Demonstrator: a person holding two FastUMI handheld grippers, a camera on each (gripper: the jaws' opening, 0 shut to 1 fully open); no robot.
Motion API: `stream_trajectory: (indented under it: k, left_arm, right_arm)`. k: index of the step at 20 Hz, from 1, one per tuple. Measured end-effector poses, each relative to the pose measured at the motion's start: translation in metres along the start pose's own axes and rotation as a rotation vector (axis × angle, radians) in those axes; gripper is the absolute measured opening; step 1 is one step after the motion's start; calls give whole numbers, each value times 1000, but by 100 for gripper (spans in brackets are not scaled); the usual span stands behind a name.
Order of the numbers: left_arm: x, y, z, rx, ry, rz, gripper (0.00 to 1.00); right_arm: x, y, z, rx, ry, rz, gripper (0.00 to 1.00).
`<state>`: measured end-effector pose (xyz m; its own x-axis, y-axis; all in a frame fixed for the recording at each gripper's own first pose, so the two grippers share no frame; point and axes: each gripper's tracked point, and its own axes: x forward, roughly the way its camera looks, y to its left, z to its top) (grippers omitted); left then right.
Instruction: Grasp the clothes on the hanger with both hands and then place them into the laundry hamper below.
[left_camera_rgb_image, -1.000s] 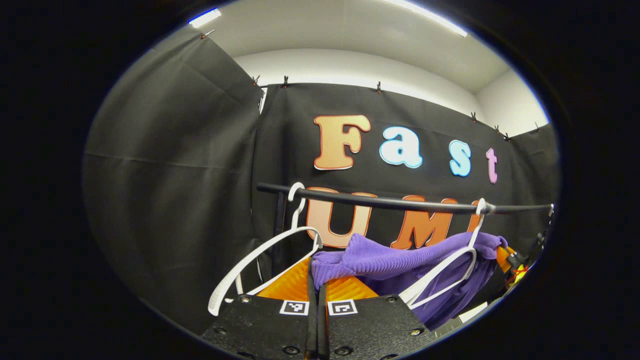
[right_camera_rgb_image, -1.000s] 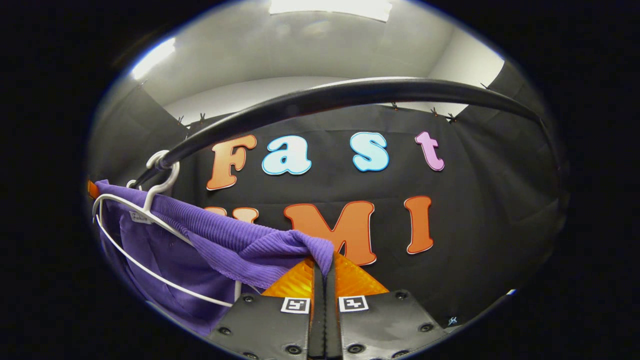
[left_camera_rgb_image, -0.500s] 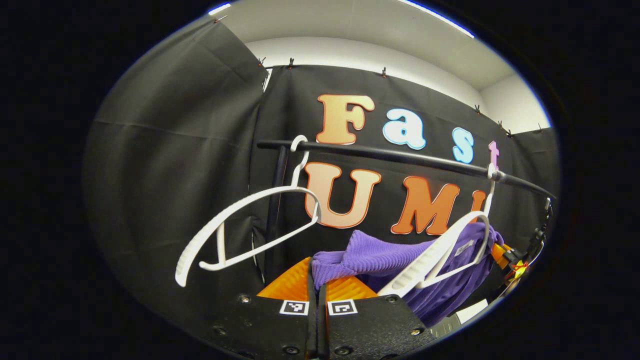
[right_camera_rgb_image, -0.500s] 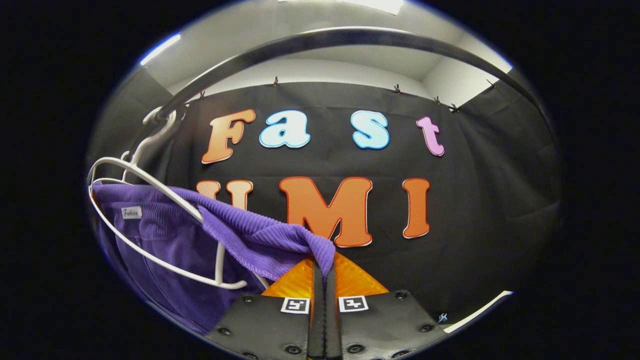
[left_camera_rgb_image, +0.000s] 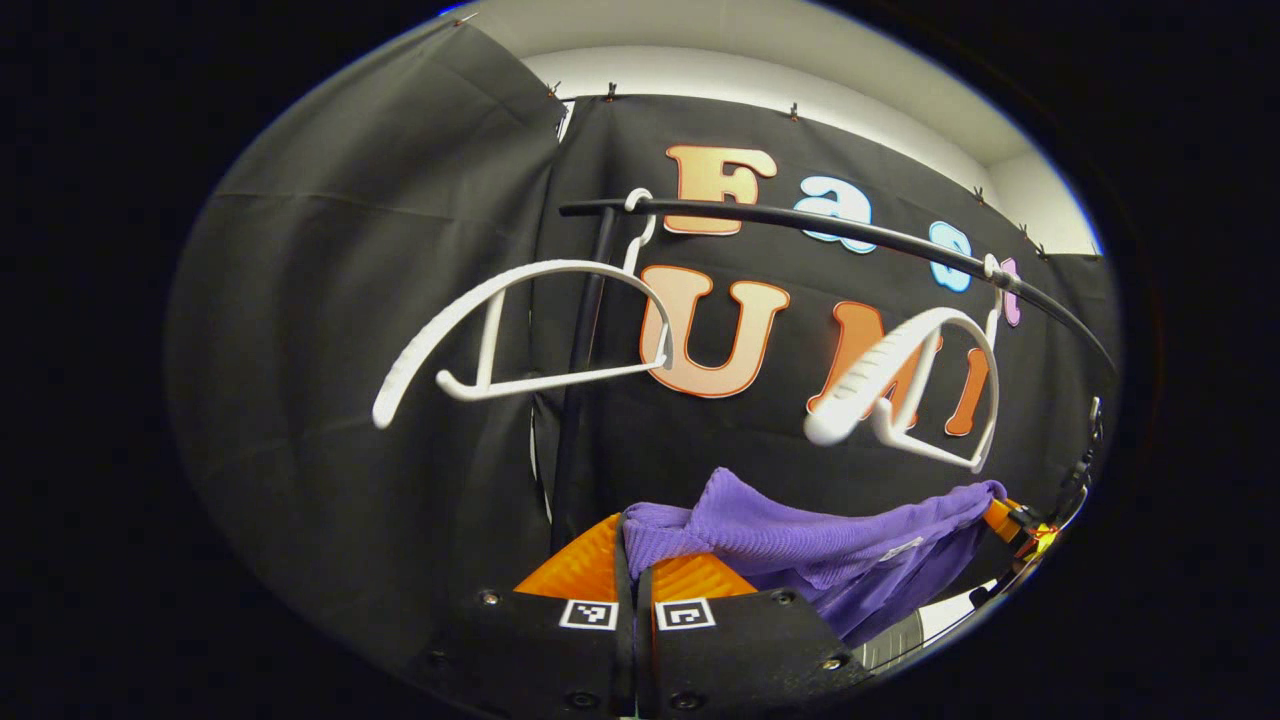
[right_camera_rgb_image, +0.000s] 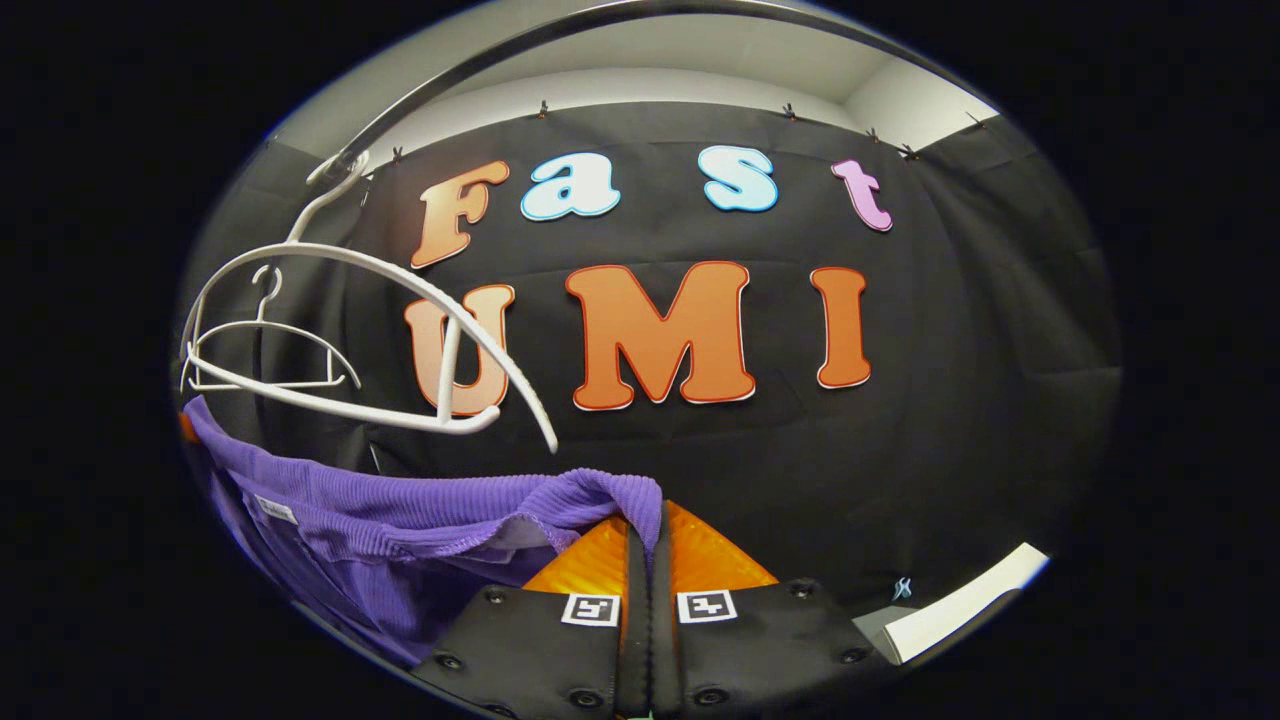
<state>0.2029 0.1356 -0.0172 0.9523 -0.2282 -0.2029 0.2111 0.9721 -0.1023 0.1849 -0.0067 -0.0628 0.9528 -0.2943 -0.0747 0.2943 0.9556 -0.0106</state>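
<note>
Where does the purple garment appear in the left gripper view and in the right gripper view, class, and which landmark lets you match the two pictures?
Left gripper view: the purple garment lies low and right of centre, stretching from the left gripper toward the right edge.
Right gripper view: it hangs at lower left, running from the left edge to the right gripper.
Shared landmark: the bare white hanger on the black rail, above the garment.

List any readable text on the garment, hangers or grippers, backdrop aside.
Tag on the purple garment: too small and blurred to read.
Square markers on the left gripper and right gripper: black-and-white code patterns, no words.
White hangers: no text that I can see.
</note>
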Motion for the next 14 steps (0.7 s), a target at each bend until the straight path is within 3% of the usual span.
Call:
stream_trajectory:
  k: [5,14]
  left_arm:
    - [-11,-8,-21,-6,31,-7,1]
    - [-8,-60,-50,-22,81,-99,0]
  right_arm:
    - [-17,-6,-2,9,15,5,8]
    - [-39,-29,-5,-1,50,-4,8]
